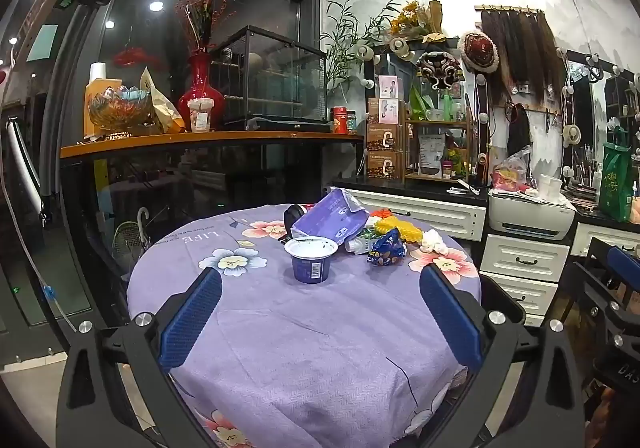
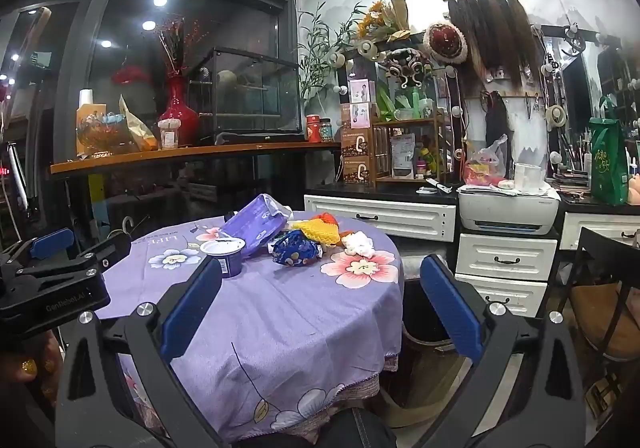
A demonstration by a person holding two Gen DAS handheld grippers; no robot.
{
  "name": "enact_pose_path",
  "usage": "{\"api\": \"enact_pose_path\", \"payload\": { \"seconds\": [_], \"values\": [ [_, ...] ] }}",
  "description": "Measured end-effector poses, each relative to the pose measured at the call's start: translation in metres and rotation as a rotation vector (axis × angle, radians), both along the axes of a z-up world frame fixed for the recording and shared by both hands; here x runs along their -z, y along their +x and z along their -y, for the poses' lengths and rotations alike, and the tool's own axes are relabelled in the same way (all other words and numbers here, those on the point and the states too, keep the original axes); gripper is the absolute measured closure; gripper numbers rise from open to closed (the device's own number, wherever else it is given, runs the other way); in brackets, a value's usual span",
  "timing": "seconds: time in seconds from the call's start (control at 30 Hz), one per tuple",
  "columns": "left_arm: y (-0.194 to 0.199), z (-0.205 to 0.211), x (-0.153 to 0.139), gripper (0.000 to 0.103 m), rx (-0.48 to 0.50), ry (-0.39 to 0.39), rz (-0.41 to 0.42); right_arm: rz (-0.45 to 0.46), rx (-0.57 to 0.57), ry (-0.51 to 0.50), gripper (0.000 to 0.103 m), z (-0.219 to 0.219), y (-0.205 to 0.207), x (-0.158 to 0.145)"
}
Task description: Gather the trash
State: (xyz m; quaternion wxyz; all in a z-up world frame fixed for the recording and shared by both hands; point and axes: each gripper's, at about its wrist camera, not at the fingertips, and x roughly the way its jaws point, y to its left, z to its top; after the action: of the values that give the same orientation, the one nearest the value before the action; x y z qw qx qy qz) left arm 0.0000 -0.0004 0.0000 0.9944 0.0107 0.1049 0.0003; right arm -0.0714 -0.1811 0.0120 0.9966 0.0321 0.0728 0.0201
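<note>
Trash lies at the far side of a round table under a purple flowered cloth [image 1: 304,336]. A blue yogurt cup [image 1: 311,259] [image 2: 225,254] stands upright nearest me. Behind it lie a purple carton [image 1: 330,221] [image 2: 256,226], a crumpled blue wrapper [image 1: 387,248] [image 2: 295,248], yellow netting [image 1: 400,229] [image 2: 318,232] and a white tissue wad [image 1: 434,242] [image 2: 360,244]. My left gripper [image 1: 320,280] hangs open above the cloth, short of the cup, with nothing between its fingers. Out past the table's right edge, my right gripper [image 2: 320,272] is open and empty too.
A dark bin [image 2: 424,328] stands on the floor right of the table. White drawers [image 2: 504,260] with a printer [image 2: 508,210] are behind it, and a chair [image 2: 604,308] is at the far right. A counter with a red vase [image 1: 200,92] lines the back left.
</note>
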Motion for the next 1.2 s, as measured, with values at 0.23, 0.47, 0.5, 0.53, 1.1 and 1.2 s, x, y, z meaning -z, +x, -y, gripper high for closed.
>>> {"api": "enact_pose_path", "payload": {
  "seconds": [0.23,0.47,0.5,0.53,1.1,1.2],
  "values": [
    [0.000,-0.001,0.000,0.005,0.005,-0.015,-0.004,-0.011,0.001,0.008,0.005,0.000,0.000,0.001],
    [0.000,-0.003,0.000,0.005,0.008,-0.016,-0.005,-0.016,0.008,0.014,0.005,0.003,0.003,0.006],
    [0.000,-0.003,0.000,0.005,0.010,-0.017,-0.005,-0.015,0.009,0.015,0.005,0.004,0.003,0.008],
    [0.000,-0.001,0.000,0.005,0.009,-0.010,-0.004,-0.016,0.009,0.015,0.005,0.003,0.002,0.009],
    [0.001,0.002,0.004,0.005,0.014,-0.006,-0.011,-0.028,0.009,0.020,0.005,0.002,0.003,0.010],
    [0.001,0.001,0.005,0.005,0.015,-0.006,-0.013,-0.029,0.007,0.022,0.005,0.003,0.003,0.009]
  ]
}}
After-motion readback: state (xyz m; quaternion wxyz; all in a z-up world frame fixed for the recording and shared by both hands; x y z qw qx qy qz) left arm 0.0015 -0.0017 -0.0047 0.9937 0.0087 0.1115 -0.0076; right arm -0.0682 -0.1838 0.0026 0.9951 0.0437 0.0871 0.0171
